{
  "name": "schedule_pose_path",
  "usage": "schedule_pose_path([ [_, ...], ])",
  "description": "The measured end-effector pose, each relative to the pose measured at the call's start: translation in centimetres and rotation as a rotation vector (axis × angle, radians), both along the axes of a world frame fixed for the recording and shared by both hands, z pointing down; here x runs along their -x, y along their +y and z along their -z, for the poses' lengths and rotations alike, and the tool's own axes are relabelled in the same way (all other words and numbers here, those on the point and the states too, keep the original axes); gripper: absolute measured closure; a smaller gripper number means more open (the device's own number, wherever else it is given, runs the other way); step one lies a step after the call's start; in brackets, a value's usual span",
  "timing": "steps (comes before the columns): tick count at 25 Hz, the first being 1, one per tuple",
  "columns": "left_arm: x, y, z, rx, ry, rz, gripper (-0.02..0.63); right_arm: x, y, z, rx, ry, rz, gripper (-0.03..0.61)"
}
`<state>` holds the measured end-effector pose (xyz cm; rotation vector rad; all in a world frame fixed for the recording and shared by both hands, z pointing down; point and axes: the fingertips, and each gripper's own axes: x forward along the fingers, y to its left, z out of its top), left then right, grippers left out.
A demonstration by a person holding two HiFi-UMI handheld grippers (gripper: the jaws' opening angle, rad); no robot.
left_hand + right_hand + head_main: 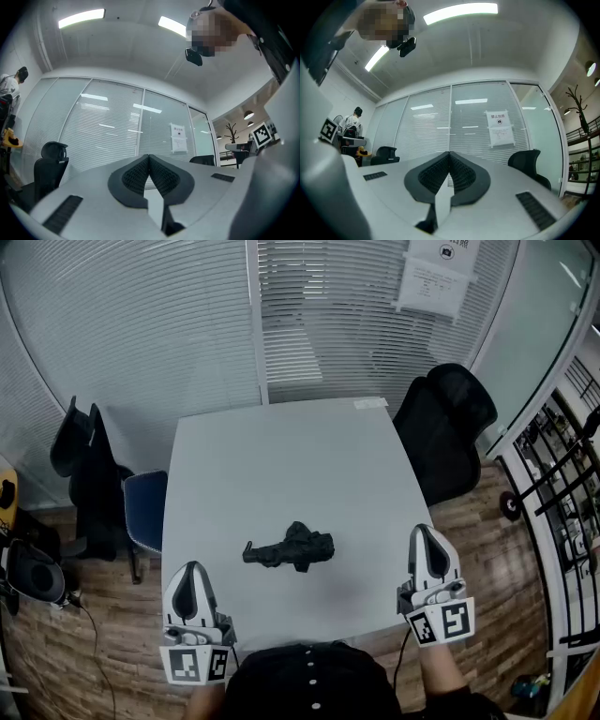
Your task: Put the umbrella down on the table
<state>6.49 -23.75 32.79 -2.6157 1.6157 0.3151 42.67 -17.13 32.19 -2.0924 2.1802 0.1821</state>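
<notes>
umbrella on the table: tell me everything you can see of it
The umbrella is black, compact and collapsed, its fabric loosely bunched. It lies flat across the head view, narrower end at the left, on the white table toward its near edge. Only the table touches it; the left gripper and right gripper sit apart from it, both shut.

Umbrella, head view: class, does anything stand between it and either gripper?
Nothing visible does. The folded black umbrella lies on the table. Only bare tabletop separates it from the left gripper and the right gripper, both at the person's edge, jaws together and empty.
</notes>
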Motion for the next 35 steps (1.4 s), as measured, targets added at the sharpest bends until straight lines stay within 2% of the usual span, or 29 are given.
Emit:
schedule_pose_path([
  [7,0.1,0.0,0.9,-0.027,0.005,0.012,0.6,-1.7,1.7,0.7,-0.054,-0.06,-0.023,0.55],
  [26,0.6,0.5,1.6,-0.045,0.001,0.026,0.6,1.0,0.2,1.1,-0.04,0.06,0.025,0.551],
  [35,0.5,0.2,1.6,-0.04,0.001,0.027,0.6,1.4,-0.8,0.8,-0.026,0.068,0.056,0.551],
])
